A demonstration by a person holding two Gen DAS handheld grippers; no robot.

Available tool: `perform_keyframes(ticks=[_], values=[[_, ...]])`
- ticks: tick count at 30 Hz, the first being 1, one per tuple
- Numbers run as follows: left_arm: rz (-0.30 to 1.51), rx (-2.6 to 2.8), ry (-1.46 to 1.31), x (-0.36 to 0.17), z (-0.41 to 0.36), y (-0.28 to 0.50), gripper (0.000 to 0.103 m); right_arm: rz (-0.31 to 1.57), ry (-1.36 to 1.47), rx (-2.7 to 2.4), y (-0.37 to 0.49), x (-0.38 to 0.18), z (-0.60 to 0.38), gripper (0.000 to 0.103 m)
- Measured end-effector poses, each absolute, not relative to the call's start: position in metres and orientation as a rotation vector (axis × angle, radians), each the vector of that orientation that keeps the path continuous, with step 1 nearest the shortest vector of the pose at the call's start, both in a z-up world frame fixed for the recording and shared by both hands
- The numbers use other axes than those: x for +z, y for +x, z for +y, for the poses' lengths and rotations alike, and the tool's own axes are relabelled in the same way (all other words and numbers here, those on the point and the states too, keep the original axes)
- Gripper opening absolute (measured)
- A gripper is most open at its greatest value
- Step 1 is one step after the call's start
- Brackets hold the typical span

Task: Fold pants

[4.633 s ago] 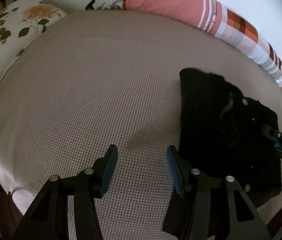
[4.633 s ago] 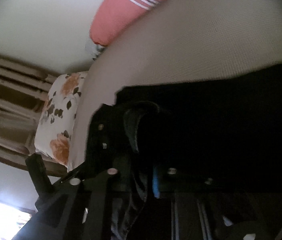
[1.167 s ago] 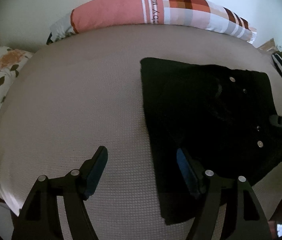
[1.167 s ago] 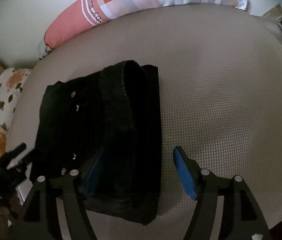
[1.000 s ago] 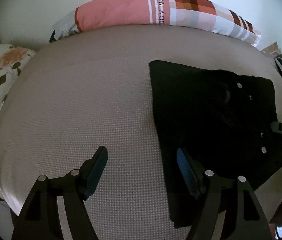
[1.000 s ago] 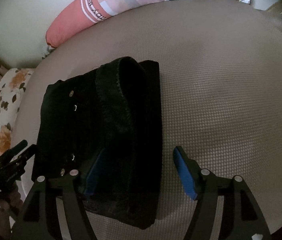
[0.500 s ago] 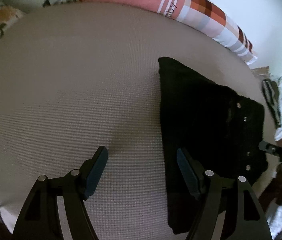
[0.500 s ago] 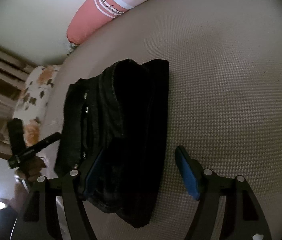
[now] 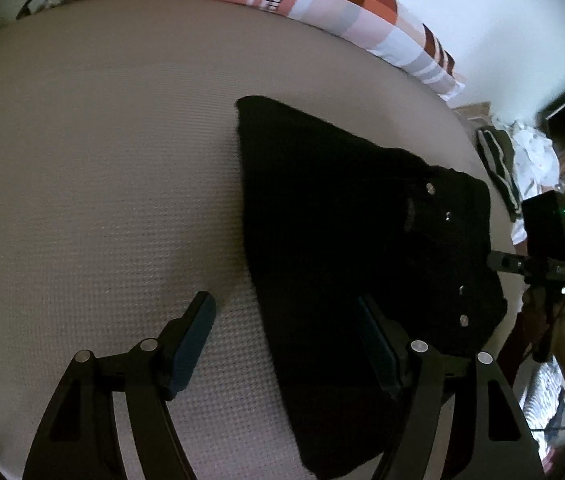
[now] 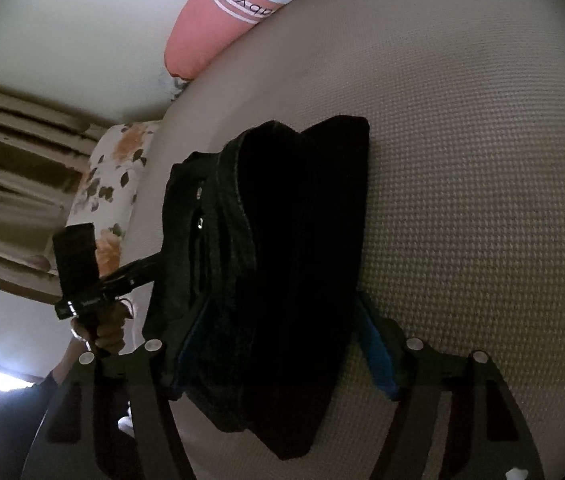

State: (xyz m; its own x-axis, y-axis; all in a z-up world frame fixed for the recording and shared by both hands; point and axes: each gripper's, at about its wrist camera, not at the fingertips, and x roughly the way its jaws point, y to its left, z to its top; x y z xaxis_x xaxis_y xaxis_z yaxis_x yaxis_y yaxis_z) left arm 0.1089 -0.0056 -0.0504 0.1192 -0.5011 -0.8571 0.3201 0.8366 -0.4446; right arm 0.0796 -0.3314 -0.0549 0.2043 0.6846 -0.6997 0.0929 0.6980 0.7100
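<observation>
— What does the left wrist camera give you?

— The left gripper [image 9: 282,340] hangs over the beige woven bed cover [image 9: 102,184], jaws wide. Its left finger is over bare cover, its right finger over the near left edge of the folded black denim pants [image 9: 362,220]; nothing sits gripped between them. The pants lie right of the middle, metal rivets showing at their right end. Along the far edge lies a long pink and checked bolster [image 9: 322,4]. At the far right the right gripper [image 9: 500,261] reaches toward the pants.

— And the right wrist camera?

— The right gripper's [image 10: 278,344] jaws have just been closing and straddle the near end of the pants [image 10: 290,240], which fill the gap; whether the pads press I cannot tell. A flowered pillow [image 10: 110,184] lies far left, with a hand [image 10: 108,326] holding the left gripper [image 10: 138,270] beside the pants.
</observation>
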Motion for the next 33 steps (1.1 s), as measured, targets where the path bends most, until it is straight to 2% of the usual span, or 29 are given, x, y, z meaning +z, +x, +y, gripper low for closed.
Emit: perform_keyframes(ticks=[4,12,18,22,27,33], values=[[1.320,-0.659,-0.174,-0.052,-0.015,0.115,0.072,1.333,0.760,0.490,0.079,-0.059,-0.341,0.054],[1.309,-0.754,-0.215,-0.053,-0.015,0.112,0.072,1.332,0.820,0.555,0.077,-0.065,-0.354,0.053],[1.299,-0.766,-0.281,-0.056,-0.019,0.128,0.072,1.303,0.872,0.571,0.096,-0.076,-0.346,0.040],[1.273,-0.743,-0.255,-0.053,-0.027,0.129,0.071,1.291,0.858,0.540,0.097,-0.074,-0.341,0.036],[1.245,-0.649,-0.214,-0.051,-0.026,0.122,0.046,1.284,0.808,0.459,0.089,-0.063,-0.333,0.033],[1.233,-0.543,-0.128,-0.042,-0.040,0.118,0.034,1.272,0.767,0.386,0.087,-0.054,-0.328,0.030]])
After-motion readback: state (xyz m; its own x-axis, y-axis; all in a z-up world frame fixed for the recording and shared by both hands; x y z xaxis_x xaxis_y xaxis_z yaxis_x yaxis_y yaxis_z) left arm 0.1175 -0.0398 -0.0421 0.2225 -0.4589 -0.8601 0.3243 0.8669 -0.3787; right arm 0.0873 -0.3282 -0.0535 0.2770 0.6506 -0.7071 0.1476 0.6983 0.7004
